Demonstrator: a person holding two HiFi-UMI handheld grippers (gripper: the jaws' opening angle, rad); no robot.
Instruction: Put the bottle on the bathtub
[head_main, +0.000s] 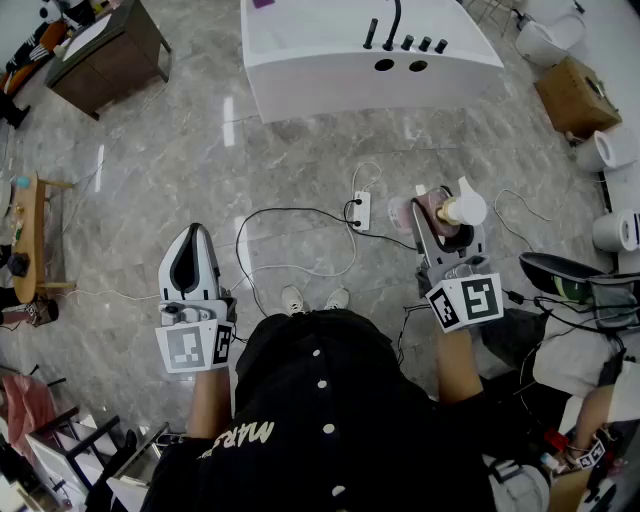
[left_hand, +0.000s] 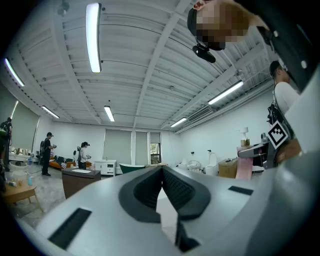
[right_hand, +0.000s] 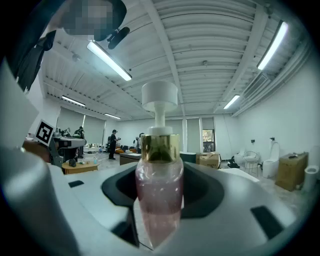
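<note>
Grey marble floor (head_main: 180, 170), white rectangular bathtub (head_main: 300, 60) ahead; right hand-held gripper (head_main: 447, 232) grasps clear pink pump bottle (right_hand: 159, 195), left hand-held gripper (head_main: 191, 245) clenched, empty. Carry upright; land it on the flat rim.

Bathtub ahead, a tool to either side over the floor

The bathtub (head_main: 330, 70) stands on the floor (head_main: 200, 150) well ahead of the person's shoes (head_main: 315, 298). The left tool (head_main: 191, 235) is at the left, the right tool (head_main: 442, 228) at the right, with the bottle (head_main: 460, 210) upright between its jaws. A power strip (head_main: 361, 210) lies on the floor between the two. A cabinet (head_main: 105, 55) stands left of the bathtub, a cardboard box (head_main: 572, 95) right of it.
</note>
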